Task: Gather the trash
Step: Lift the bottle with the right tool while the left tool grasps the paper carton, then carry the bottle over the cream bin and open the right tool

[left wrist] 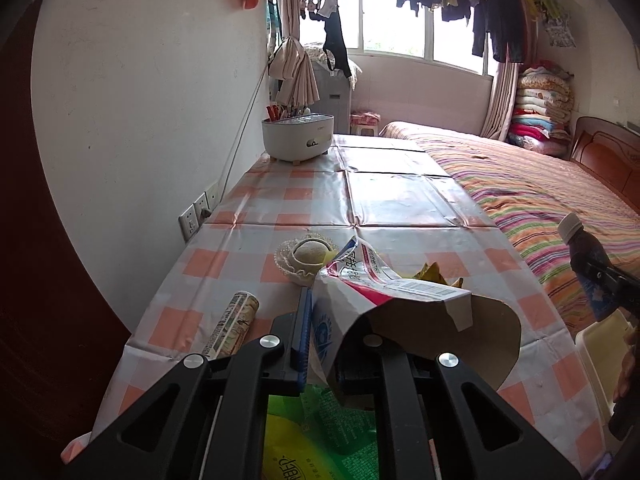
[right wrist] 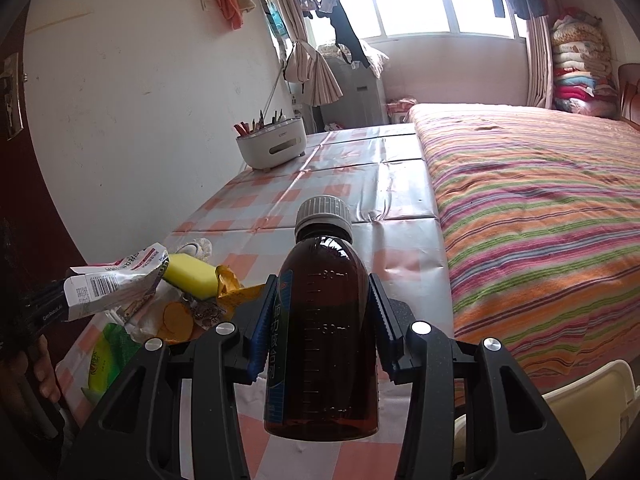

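Left gripper (left wrist: 320, 344) fingers clenched on torn box (left wrist: 380, 300): flimsy flap may tear, drop onto counter (left wrist: 304, 196) at 12 o'clock. Right gripper (right wrist: 322, 320) fingers grasping bottle (right wrist: 324, 320): smooth plastic, may slip.

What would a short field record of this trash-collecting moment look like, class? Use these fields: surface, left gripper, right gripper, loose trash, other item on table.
surface: table with checked cloth, beside a striped bed
left gripper: left gripper shut on a torn paper packet
right gripper: right gripper shut on a brown bottle with grey cap, upright
loose trash: rolled paper, yellow sponge, green wrapper, orange wrapper
other item on table: white holder at the far end
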